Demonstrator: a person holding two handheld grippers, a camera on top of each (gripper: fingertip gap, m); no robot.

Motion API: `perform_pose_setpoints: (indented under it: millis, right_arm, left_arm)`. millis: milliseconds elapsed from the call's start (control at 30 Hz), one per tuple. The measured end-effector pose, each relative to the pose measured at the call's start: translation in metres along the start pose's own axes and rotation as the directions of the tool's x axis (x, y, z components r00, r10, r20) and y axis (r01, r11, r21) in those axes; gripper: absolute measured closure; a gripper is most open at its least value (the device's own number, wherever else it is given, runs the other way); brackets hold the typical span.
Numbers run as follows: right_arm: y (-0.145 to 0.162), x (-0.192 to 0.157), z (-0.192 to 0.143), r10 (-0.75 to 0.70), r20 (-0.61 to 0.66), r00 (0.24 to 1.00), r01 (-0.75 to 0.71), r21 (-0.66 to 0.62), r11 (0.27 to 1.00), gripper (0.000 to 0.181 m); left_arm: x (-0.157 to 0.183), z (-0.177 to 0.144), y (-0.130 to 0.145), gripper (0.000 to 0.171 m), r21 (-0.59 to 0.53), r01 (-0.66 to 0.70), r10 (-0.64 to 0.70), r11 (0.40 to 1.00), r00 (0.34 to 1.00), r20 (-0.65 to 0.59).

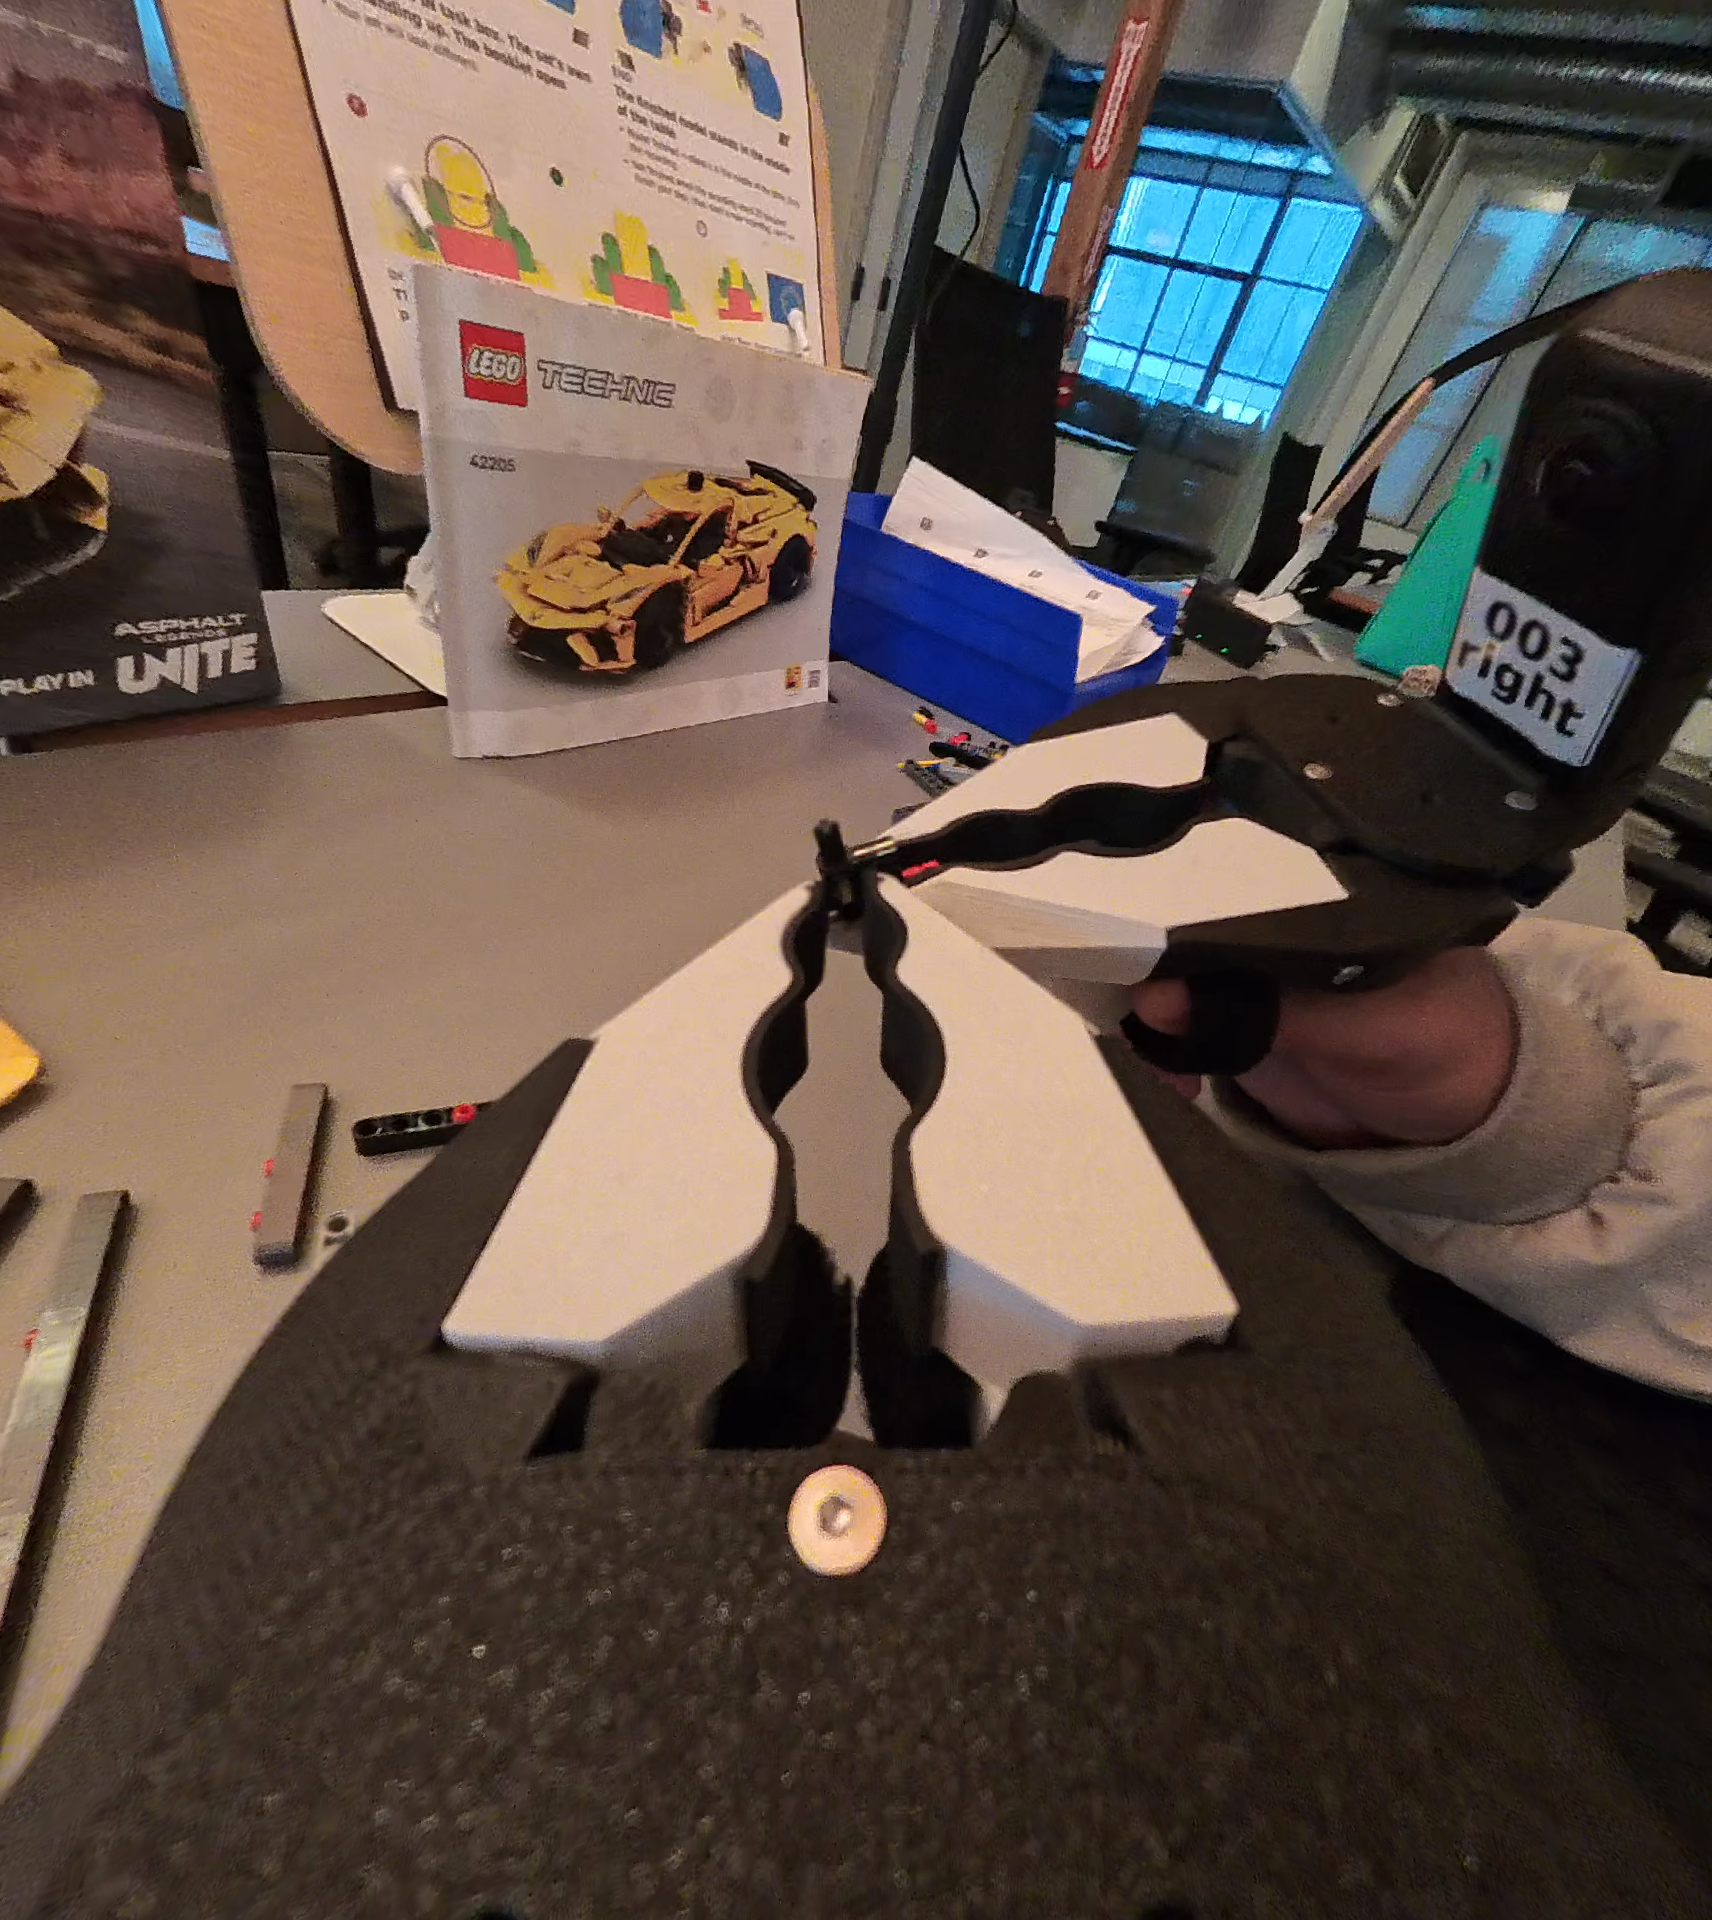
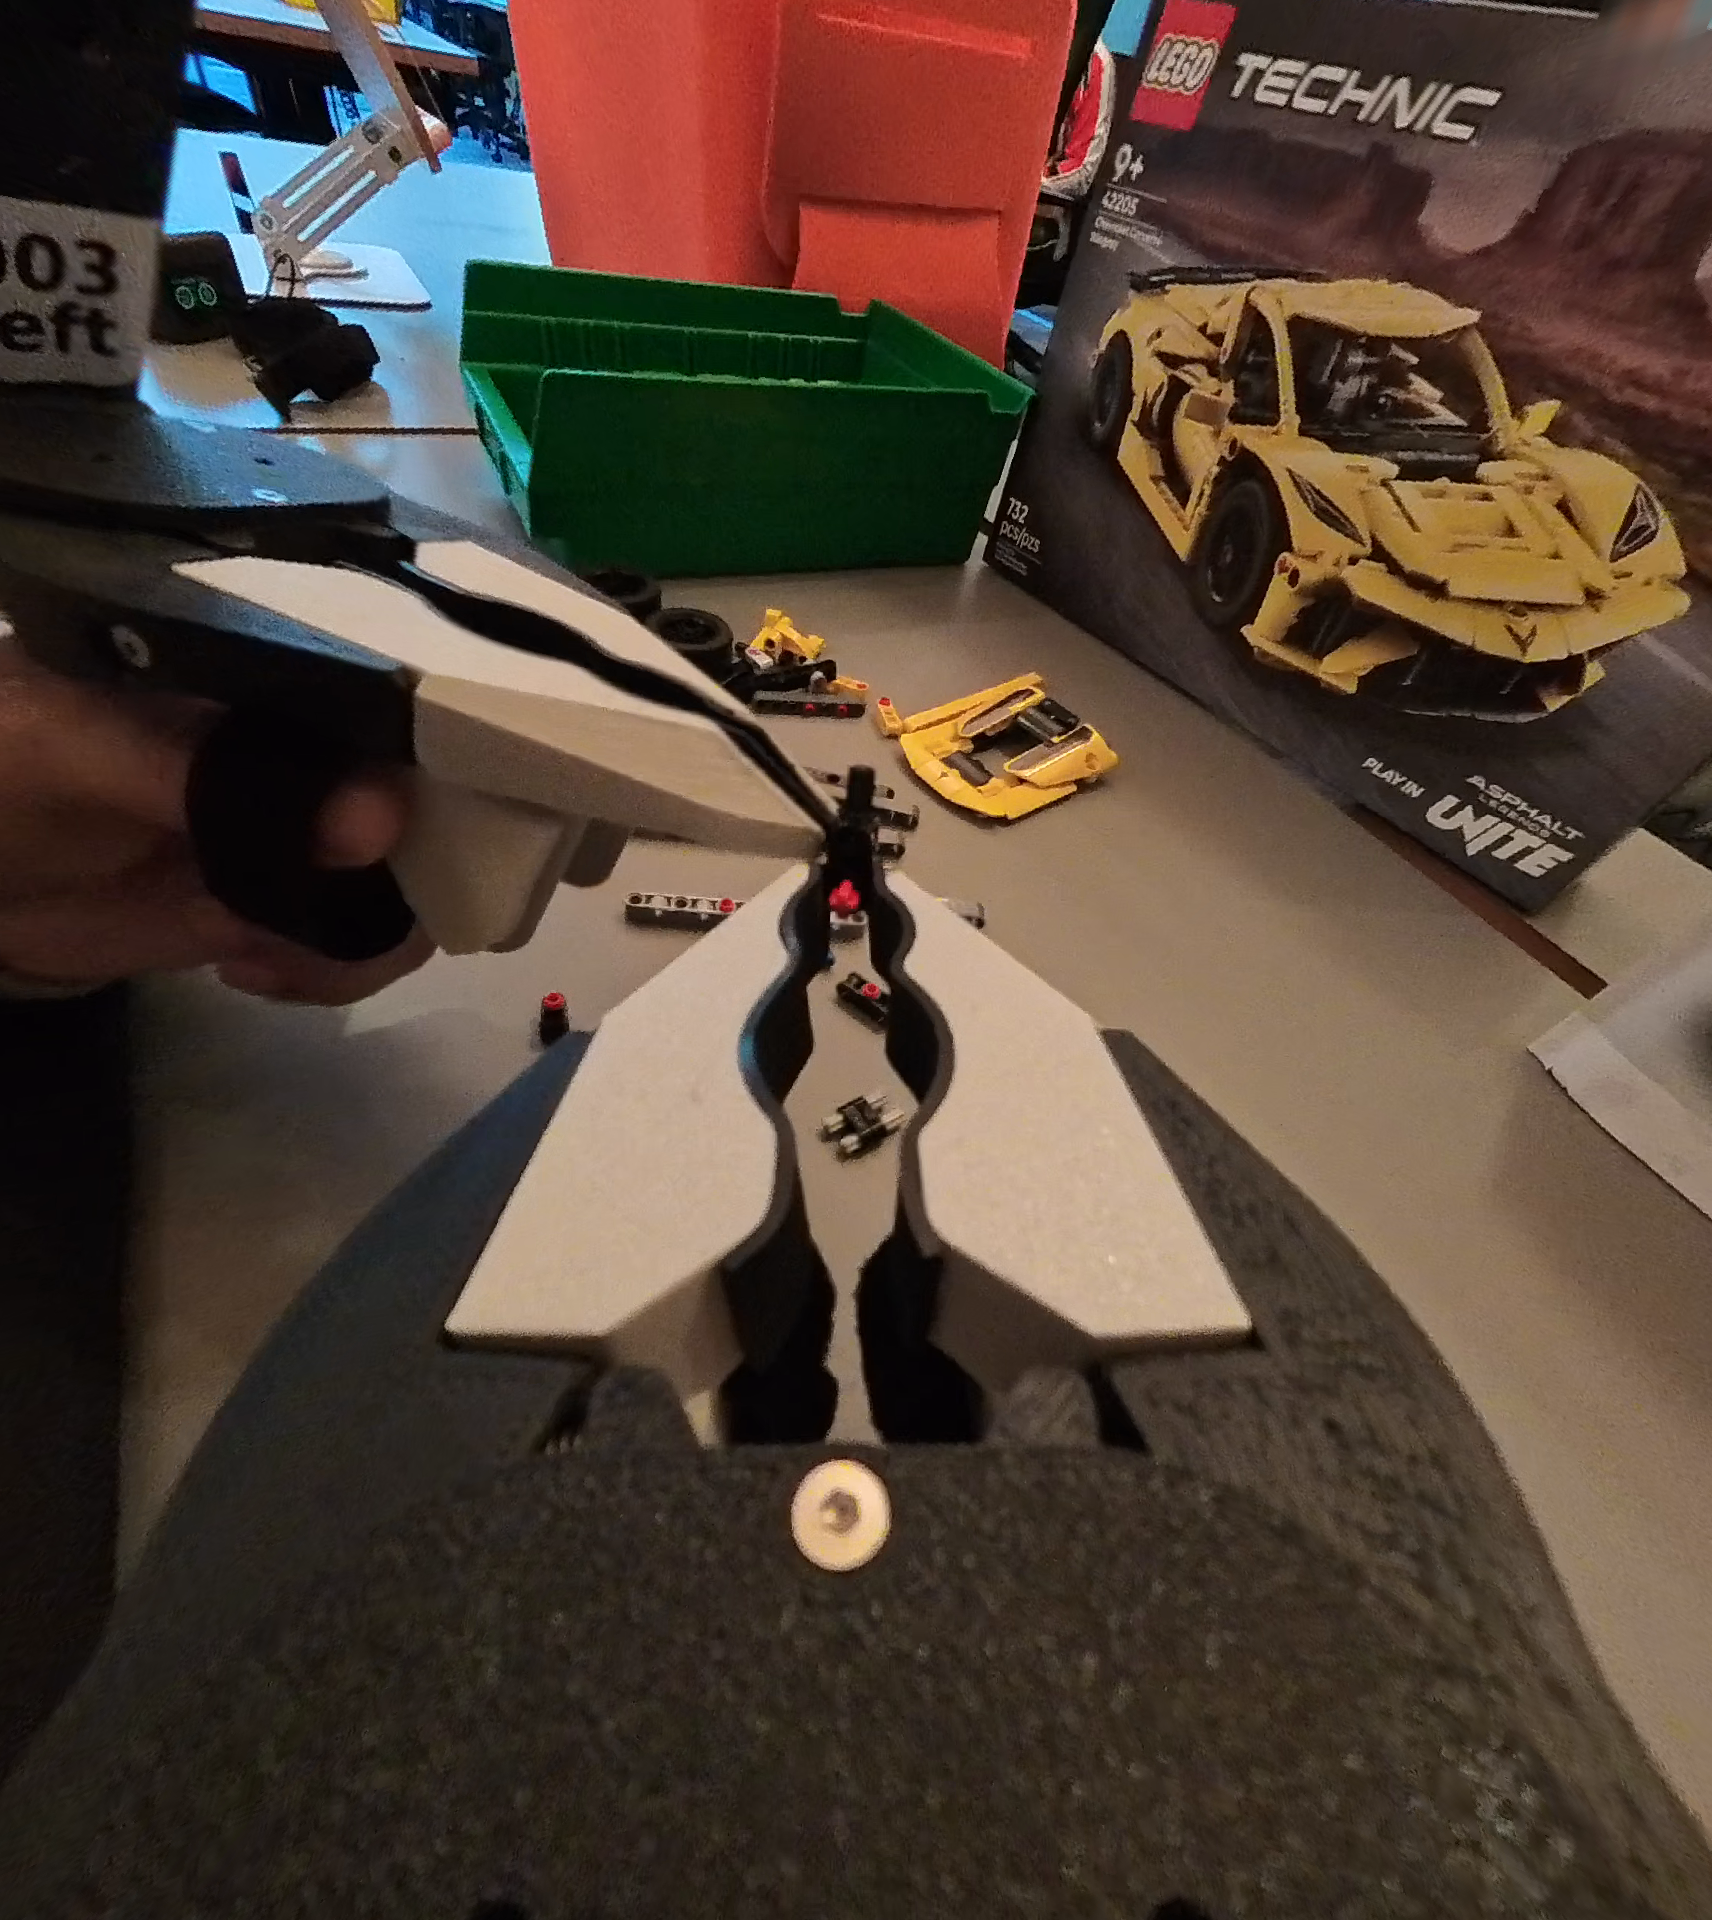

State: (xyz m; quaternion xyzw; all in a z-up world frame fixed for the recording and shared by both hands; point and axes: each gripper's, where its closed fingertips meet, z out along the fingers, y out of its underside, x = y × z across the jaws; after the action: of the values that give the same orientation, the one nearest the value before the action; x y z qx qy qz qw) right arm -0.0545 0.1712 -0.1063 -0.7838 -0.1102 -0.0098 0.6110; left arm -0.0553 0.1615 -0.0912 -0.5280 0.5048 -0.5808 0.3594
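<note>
My left gripper [image 1: 839, 899] is shut on a small black pin piece [image 1: 829, 847] that sticks up from its tips. My right gripper [image 1: 883, 850] comes in from the right, held by a hand [image 1: 1351, 1049], and its tips meet the left tips. In the right wrist view my right gripper [image 2: 844, 883] is shut on a small black piece with a red pin [image 2: 841, 896]. The left gripper [image 2: 831, 821] reaches in from the left with the black pin [image 2: 860, 790] standing just above it. The two pieces touch above the grey table [image 2: 1195, 987].
A booklet with a yellow car picture [image 1: 634, 520] leans by a blue bin [image 1: 945, 623]. A big car box [image 2: 1403, 416], a green bin [image 2: 727, 436], a yellow car part [image 2: 1008, 748], wheels [image 2: 691, 629] and loose small pieces [image 2: 862, 1122] lie ahead. Beams [image 1: 291, 1174] lie at the left.
</note>
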Motion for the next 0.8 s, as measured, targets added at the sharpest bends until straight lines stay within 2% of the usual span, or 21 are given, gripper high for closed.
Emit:
perform_pose_setpoints:
  millis: [67,133,233,333,500,567,600,633,667,733,767,800]
  right_arm:
    - [0.001,0.000,0.000,-0.019,0.000,1.000,0.019,-0.006,1.000,0.175]
    - [0.002,-0.001,0.001,-0.041,-0.008,0.999,0.041,-0.015,0.999,0.175]
    - [0.004,0.002,0.002,-0.085,-0.079,0.993,0.081,-0.055,0.995,0.175]
    - [0.010,0.005,0.005,-0.047,-0.097,0.994,0.038,-0.087,0.996,0.175]
    - [0.015,0.007,0.008,-0.090,-0.132,0.987,0.077,-0.106,0.991,0.176]
    - [0.008,0.005,0.006,-0.100,-0.111,0.989,0.093,-0.061,0.994,0.176]
    - [0.001,0.003,0.003,-0.115,-0.094,0.989,0.115,-0.014,0.993,0.175]
    - [-0.006,0.001,0.000,-0.123,-0.071,0.990,0.126,0.043,0.991,0.176]
    - [-0.007,0.002,-0.002,-0.076,-0.045,0.996,0.079,0.064,0.995,0.175]
    - [-0.014,-0.009,-0.004,0.105,0.142,0.984,-0.124,0.133,0.983,0.175]
    - [-0.021,-0.015,-0.008,0.202,0.268,0.942,-0.251,0.166,0.954,0.175]
    - [-0.033,-0.025,-0.015,0.273,0.428,0.862,-0.381,0.190,0.905,0.175]
  left_arm:
    - [0.000,-0.001,0.002,0.166,-0.004,-0.010,0.010,1.000,1.000,0.003]
    - [-0.002,-0.001,0.004,0.167,-0.025,-0.090,0.091,0.996,0.995,0.029]
    - [-0.006,0.001,0.006,0.168,-0.043,-0.121,0.125,0.992,0.987,0.097]
    - [-0.012,0.003,0.012,0.168,-0.053,-0.022,0.028,0.998,0.994,0.104]
    - [-0.015,0.005,0.018,0.167,-0.060,0.086,-0.082,0.994,0.994,0.071]
    - [-0.011,0.002,0.010,0.168,-0.004,0.171,-0.171,0.985,0.985,-0.010]
    - [-0.006,-0.001,0.004,0.167,0.025,0.243,-0.240,0.970,0.966,-0.093]
    - [-0.002,-0.005,-0.001,0.168,0.031,0.322,-0.312,0.946,0.934,-0.174]
    - [0.000,-0.008,-0.003,0.167,0.024,0.366,-0.352,0.930,0.910,-0.220]
    - [0.007,-0.014,-0.011,0.144,0.043,0.347,-0.323,0.937,0.906,-0.273]
    - [0.012,-0.016,-0.016,0.141,0.058,0.306,-0.277,0.950,0.915,-0.293]
    - [0.017,-0.018,-0.020,0.137,0.074,0.260,-0.227,0.963,0.926,-0.303]
